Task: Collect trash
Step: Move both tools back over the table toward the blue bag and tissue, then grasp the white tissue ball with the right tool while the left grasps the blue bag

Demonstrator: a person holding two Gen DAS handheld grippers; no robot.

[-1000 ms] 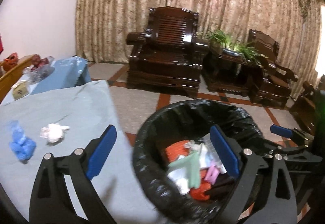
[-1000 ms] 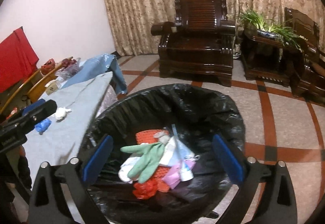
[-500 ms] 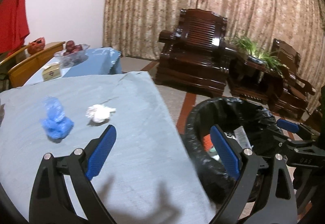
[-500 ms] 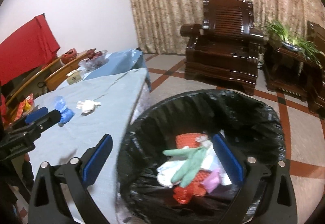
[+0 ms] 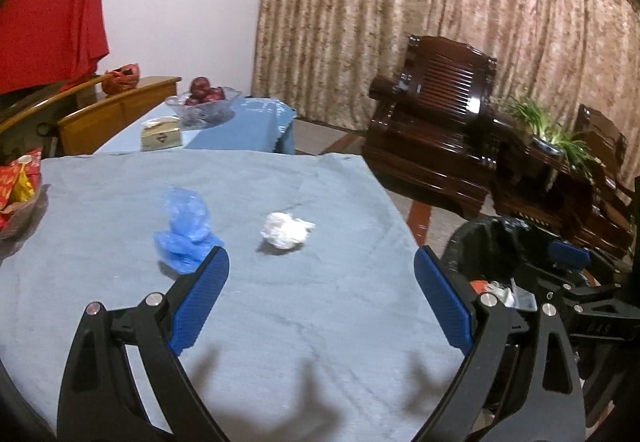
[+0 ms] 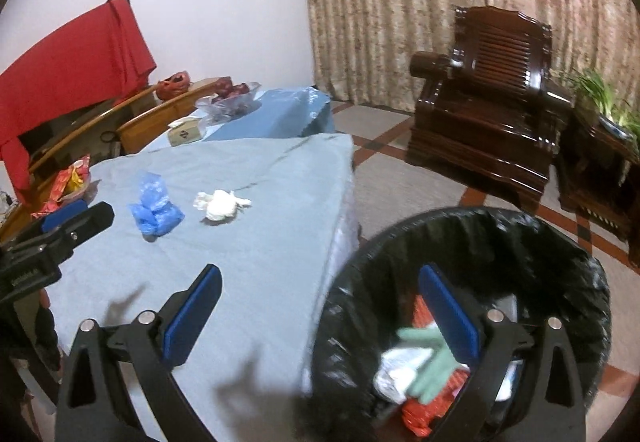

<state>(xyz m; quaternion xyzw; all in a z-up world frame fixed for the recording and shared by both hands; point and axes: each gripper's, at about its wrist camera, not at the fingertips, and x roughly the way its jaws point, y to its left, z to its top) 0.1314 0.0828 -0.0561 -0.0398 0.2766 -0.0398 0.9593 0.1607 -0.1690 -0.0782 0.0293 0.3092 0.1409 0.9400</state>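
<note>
Fingers (image 6: 448, 316) across the bin (image 6: 560, 242) — trash inside half-hidden, blurred.

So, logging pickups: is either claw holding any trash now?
Nothing is held: the left claw and the right claw are both open and empty.

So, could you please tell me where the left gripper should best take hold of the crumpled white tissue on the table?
Probably across the bulky middle of the white tissue, coming from above with the open left gripper. It lies as a loose wad on the tablecloth, apart from the blue plastic bag.
</note>
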